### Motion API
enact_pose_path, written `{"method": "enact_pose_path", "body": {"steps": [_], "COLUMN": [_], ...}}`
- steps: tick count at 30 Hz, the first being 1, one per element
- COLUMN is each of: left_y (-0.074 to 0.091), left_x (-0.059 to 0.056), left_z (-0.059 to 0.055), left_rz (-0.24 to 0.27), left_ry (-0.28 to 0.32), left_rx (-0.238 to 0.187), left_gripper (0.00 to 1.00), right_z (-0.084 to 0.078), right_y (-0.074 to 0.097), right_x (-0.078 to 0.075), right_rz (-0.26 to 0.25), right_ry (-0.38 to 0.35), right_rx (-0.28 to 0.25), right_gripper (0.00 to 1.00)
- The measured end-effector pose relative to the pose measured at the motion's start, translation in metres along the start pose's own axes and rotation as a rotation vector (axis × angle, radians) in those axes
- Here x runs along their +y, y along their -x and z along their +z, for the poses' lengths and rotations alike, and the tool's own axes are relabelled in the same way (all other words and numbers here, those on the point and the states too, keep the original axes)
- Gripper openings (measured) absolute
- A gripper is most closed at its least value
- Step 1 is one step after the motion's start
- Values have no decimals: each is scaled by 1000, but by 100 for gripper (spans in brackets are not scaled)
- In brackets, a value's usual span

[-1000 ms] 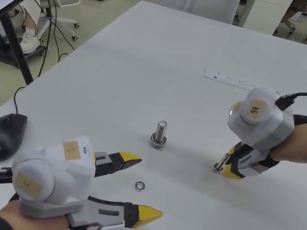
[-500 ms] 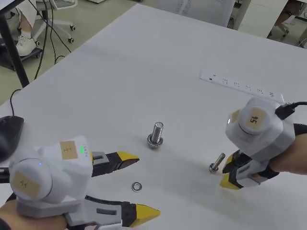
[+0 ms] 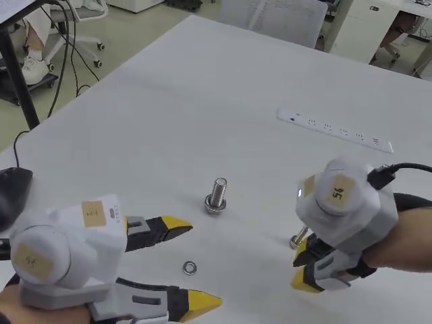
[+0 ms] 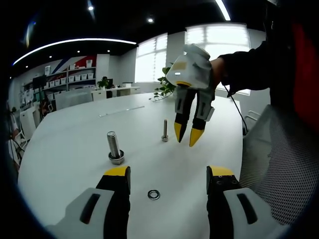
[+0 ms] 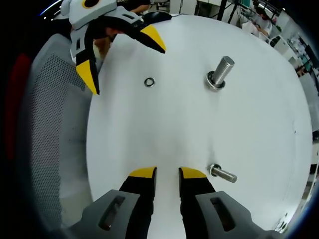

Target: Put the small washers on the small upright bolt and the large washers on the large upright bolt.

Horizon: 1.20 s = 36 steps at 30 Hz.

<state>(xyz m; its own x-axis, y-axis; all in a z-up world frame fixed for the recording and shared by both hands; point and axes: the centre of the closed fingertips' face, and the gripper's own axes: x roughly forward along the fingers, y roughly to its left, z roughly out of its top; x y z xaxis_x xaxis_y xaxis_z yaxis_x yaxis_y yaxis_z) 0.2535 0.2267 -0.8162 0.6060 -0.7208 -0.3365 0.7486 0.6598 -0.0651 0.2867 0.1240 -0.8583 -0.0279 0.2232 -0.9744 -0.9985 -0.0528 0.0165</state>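
Closest to you, your left gripper point(image 3: 205, 263) hovered low over the white table point(image 3: 169, 101) with its jaws spread wide and nothing between them. A single small washer point(image 3: 190, 268) lay flat on the table between those two yellow tips, touching neither; in the left gripper view it sat just ahead of the jaws.

Off to your right, your right gripper point(image 3: 298, 264) pointed down at the table. Its jaws stood only a narrow gap apart and held nothing. The small bolt point(image 3: 298, 237) stood upright just beside those tips, partly hidden behind the gripper in the head view. The right gripper view put it close against the right-hand jaw, and whether they touched you could not tell.

Further out, near the middle of the table, the large bolt point(image 3: 217, 194) stood upright and apart from both grippers, with a wider ring of metal round its foot.

Beyond that, a white power strip point(image 3: 334, 129) lay flat toward the far edge, and a dark mouse point(image 3: 10, 185) sat at the left edge.
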Motion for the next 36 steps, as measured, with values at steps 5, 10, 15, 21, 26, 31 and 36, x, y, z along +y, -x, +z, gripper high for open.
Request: {"method": "enact_pose_path", "body": {"steps": [5,10,15,21,26,31,36], "left_y": [2,6,9,12,13,13,15], "left_x": [0,1,2,2,2,2,5], "left_z": [1,2,2,2,2,1,2], "left_rz": [6,15,25,30,32,31,42], "left_ry": [0,0,-1,-1,0,-1,5], "left_rx": [-5,-7,-9,-8,-8,-3,-4], "left_gripper": [61,61,61,61,61,61,61], "right_z": [18,40,60,82,96,111,118], "right_y": [-1,-3,-7,-14,-21,-29,-38], "right_x": [9,14,16,20,22,22,22], "right_rz": [12,23,30,38,47,53,66], "right_ry": [58,103,143,187,207,229,244], "right_rx": [-6,-20,-29,-47,-58,-68,-61], "right_gripper": [19,19,19,19,19,19,19]}}
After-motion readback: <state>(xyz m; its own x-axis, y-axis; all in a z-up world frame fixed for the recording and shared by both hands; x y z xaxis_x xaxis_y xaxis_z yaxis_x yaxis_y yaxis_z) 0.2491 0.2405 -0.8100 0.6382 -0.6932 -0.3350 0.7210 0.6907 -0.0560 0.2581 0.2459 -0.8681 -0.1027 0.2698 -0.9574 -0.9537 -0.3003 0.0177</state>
